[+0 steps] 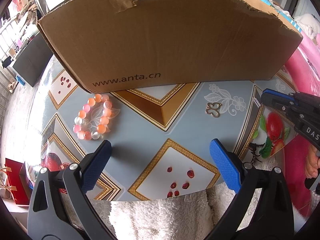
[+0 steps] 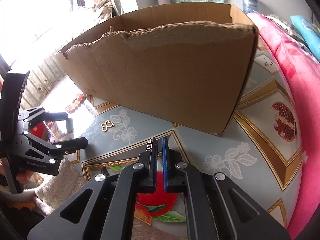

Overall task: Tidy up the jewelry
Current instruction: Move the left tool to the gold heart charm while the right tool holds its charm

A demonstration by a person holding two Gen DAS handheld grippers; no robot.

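Observation:
A pink and orange bead bracelet (image 1: 93, 119) lies on the table in front of the cardboard box (image 1: 160, 40), just ahead of my left gripper's left finger. A gold butterfly pendant (image 1: 213, 109) lies to the right of it; it also shows in the right wrist view (image 2: 107, 125). My left gripper (image 1: 160, 150) is open and empty above the table. My right gripper (image 2: 159, 143) is shut on a small silver rhinestone bar (image 2: 149, 145) that sticks out at its tip; the bar also shows in the left wrist view (image 1: 256, 102).
The torn-topped cardboard box (image 2: 170, 76) stands open at the back of the patterned table (image 1: 180, 124). A pink quilt (image 2: 304, 100) lies to the right. A white fluffy cloth (image 1: 160, 216) hangs at the table's near edge.

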